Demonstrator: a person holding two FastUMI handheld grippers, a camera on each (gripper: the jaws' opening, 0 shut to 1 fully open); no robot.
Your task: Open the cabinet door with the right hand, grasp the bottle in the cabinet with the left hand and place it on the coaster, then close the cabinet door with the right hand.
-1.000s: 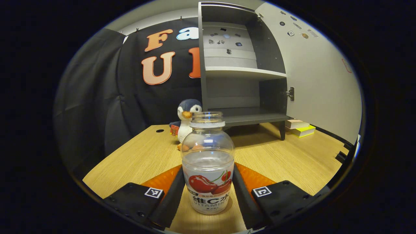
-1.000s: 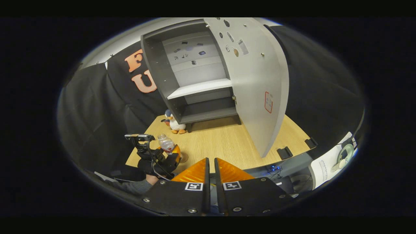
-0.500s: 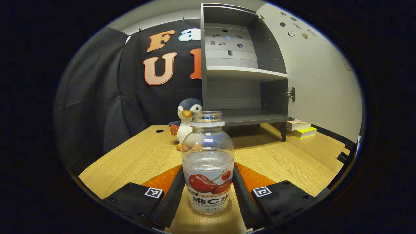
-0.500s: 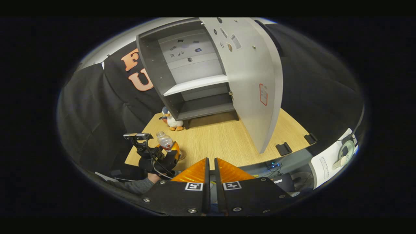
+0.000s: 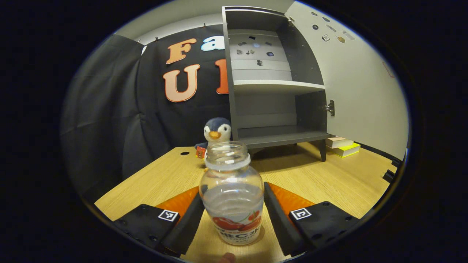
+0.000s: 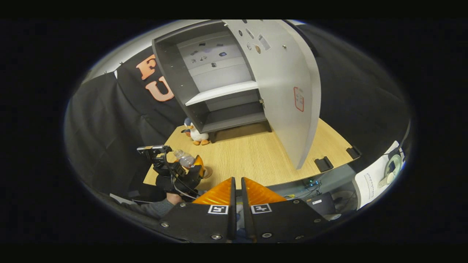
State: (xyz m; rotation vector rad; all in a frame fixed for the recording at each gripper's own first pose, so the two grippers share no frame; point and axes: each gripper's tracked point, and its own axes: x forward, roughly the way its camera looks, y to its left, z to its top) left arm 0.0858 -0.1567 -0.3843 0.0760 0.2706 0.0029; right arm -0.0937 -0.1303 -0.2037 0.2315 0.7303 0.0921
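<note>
A clear bottle (image 5: 232, 199) with a cherry label and no cap sits between the fingers of my left gripper (image 5: 233, 219), which is shut on it. The bottle leans, its mouth tipped toward the camera. In the right gripper view the left gripper (image 6: 182, 170) and a hand hold the bottle (image 6: 184, 159) over the table's near left corner, beside a small round coaster (image 6: 208, 171). The grey cabinet (image 5: 270, 91) stands open and its shelves are bare. Its door (image 6: 289, 95) is swung out to the right. My right gripper (image 6: 237, 190) is shut on nothing, well back from the door.
A penguin plush (image 5: 217, 131) sits left of the cabinet's foot. Two books (image 5: 342, 146) lie under the open door (image 5: 358, 91). The wooden table (image 5: 329, 179) runs between me and the cabinet. Black brackets (image 6: 321, 164) sit at its right edge.
The bottle, upright before, now leans with its mouth toward the left gripper's camera and sits lower between the fingers. The right gripper has drifted slightly and stays shut.
</note>
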